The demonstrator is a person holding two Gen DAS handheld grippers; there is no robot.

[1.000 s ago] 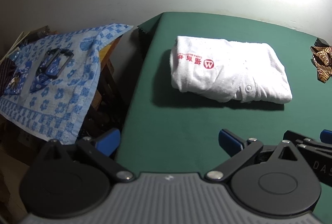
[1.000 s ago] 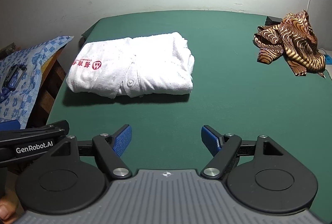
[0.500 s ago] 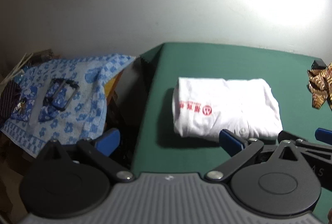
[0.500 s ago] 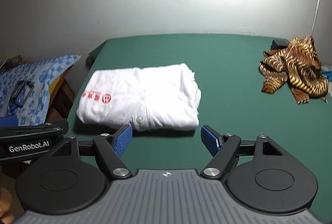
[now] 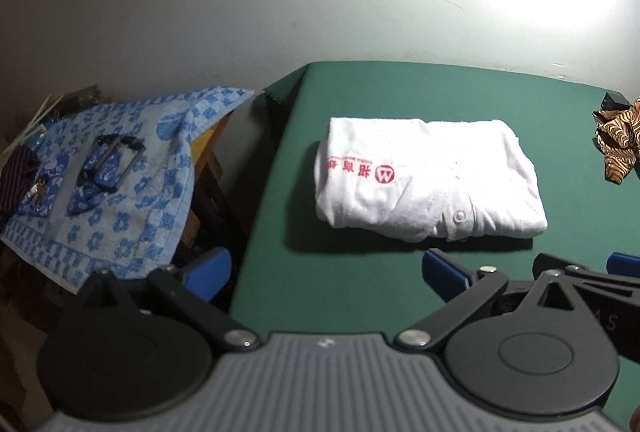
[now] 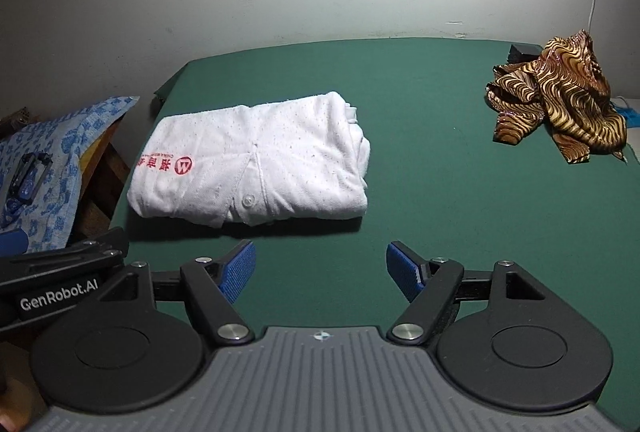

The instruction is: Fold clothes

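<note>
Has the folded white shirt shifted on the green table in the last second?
No. The folded white shirt keeps its spot near the green table's left edge; only the cameras moved.

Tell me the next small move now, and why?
Probably swing the right gripper toward the crumpled brown patterned garment at the far right of the green table. The white shirt already lies folded, both grippers are open and hold nothing, and that garment is unfolded.

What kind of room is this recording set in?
Probably a home room used for laundry: a green-covered table against a bare wall, a folded white shirt, and a blue floral towel draped over clutter.
</note>
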